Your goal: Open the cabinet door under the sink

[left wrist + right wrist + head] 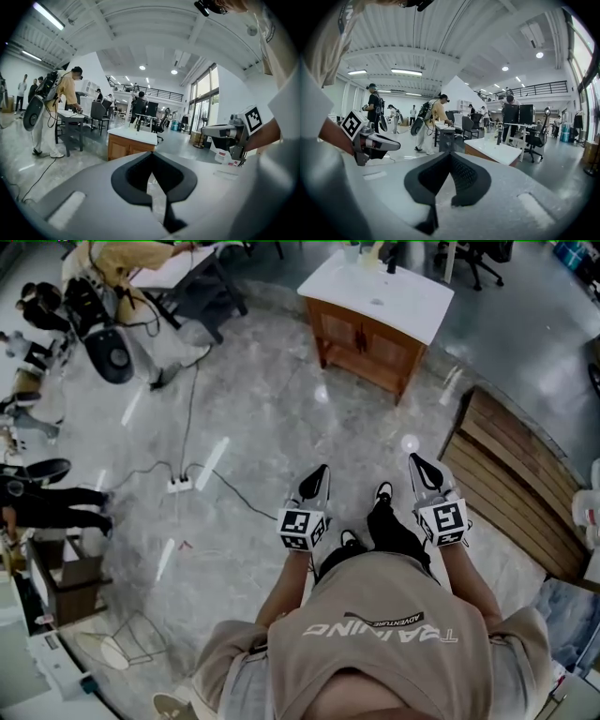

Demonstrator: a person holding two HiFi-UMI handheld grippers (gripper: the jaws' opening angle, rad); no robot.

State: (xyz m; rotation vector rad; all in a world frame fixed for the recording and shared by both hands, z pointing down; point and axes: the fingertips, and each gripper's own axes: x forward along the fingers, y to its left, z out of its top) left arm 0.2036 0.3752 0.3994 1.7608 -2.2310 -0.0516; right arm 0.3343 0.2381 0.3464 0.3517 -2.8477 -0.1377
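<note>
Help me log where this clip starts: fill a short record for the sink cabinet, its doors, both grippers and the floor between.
cabinet: brown wooden sink cabinet with white top, standing across the floor from the person
cabinet doors: closed, as far as the head view shows
left gripper: shut, empty, well apart from the cabinet
right gripper: shut, empty, well apart from the cabinet
between: grey polished floor; white power strip off to the left
task state: doors not yet touched

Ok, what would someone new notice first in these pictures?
The wooden sink cabinet with its white top, standing alone at top centre of the head view, doors closed. Nearer, the left gripper and right gripper point toward it, both shut and empty, with a slatted wooden panel at right.
</note>
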